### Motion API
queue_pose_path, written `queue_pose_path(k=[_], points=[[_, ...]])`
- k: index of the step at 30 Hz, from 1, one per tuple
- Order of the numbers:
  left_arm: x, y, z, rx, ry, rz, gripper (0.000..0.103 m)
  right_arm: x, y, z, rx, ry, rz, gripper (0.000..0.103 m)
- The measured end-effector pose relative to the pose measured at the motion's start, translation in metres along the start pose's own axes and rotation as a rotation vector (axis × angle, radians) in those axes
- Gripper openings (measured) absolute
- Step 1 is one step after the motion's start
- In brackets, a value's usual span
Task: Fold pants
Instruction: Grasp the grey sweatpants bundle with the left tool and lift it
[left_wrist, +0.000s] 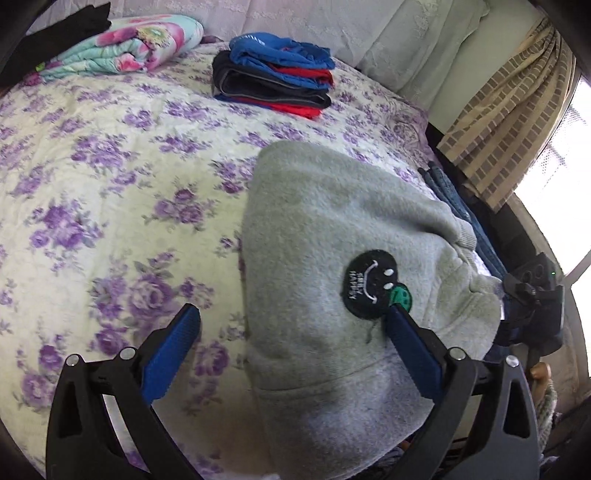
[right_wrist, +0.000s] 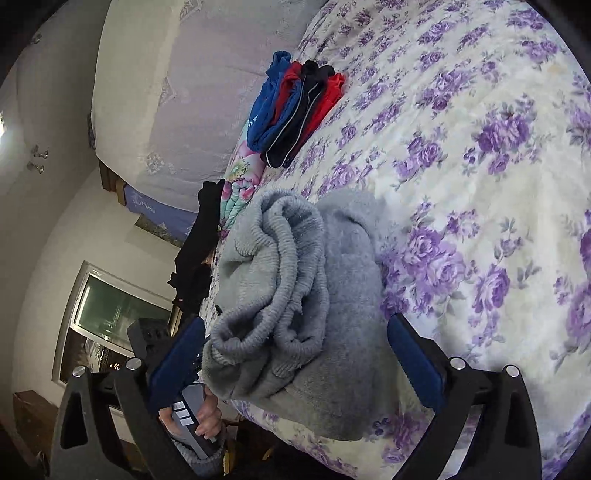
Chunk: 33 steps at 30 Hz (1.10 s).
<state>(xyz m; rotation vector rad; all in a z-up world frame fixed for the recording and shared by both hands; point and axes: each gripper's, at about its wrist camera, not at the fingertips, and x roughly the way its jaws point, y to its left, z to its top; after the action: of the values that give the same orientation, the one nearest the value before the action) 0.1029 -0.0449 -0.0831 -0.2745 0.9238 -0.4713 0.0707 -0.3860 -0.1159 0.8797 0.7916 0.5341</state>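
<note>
Two blue-padded fingers of the left tongs (left_wrist: 293, 321) stand wide apart over the grey fleece pants (left_wrist: 332, 229), which lie folded on the floral bedspread (left_wrist: 110, 177); the right finger overlaps a black smiley patch (left_wrist: 371, 282). A stack of folded clothes (left_wrist: 275, 75) sits farther back.

From the right wrist, the right tongs (right_wrist: 295, 334) also gape, straddling the pants' bunched ribbed waistband (right_wrist: 280, 273) near the bed edge.

Grey fleece pants (left_wrist: 332, 236) w/ smiley patch, folded on bed.
</note>
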Motion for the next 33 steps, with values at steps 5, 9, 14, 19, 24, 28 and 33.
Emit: queue_pose_path(k=[5,9,14,19,24,28,33], points=[[0.017,0.01,-0.002,-0.075,0.035,-0.095,0.099,0.01,-0.002,-0.005,-0.004,0.0,0.006,0.1],[0.025,0.017,-0.001,-0.1,0.05,-0.15,0.099,0.017,-0.001,-0.005,-0.016,-0.008,-0.009,0.1],[0.029,0.019,0.002,-0.084,0.062,-0.179,0.099,0.028,0.005,-0.001,-0.017,0.009,-0.04,0.1],[0.03,0.019,0.0,-0.081,0.052,-0.194,0.099,0.033,0.013,-0.007,-0.052,0.013,-0.042,0.1],[0.031,0.003,-0.008,-0.04,0.071,-0.306,0.082,0.03,0.01,-0.012,-0.036,-0.022,-0.038,0.076],[0.03,0.011,-0.004,-0.083,0.062,-0.352,0.056,0.023,0.008,-0.014,-0.045,-0.041,-0.023,0.064],[0.012,0.007,0.008,-0.041,0.013,-0.368,0.041,0.017,0.027,-0.009,-0.104,-0.069,-0.014,0.059]])
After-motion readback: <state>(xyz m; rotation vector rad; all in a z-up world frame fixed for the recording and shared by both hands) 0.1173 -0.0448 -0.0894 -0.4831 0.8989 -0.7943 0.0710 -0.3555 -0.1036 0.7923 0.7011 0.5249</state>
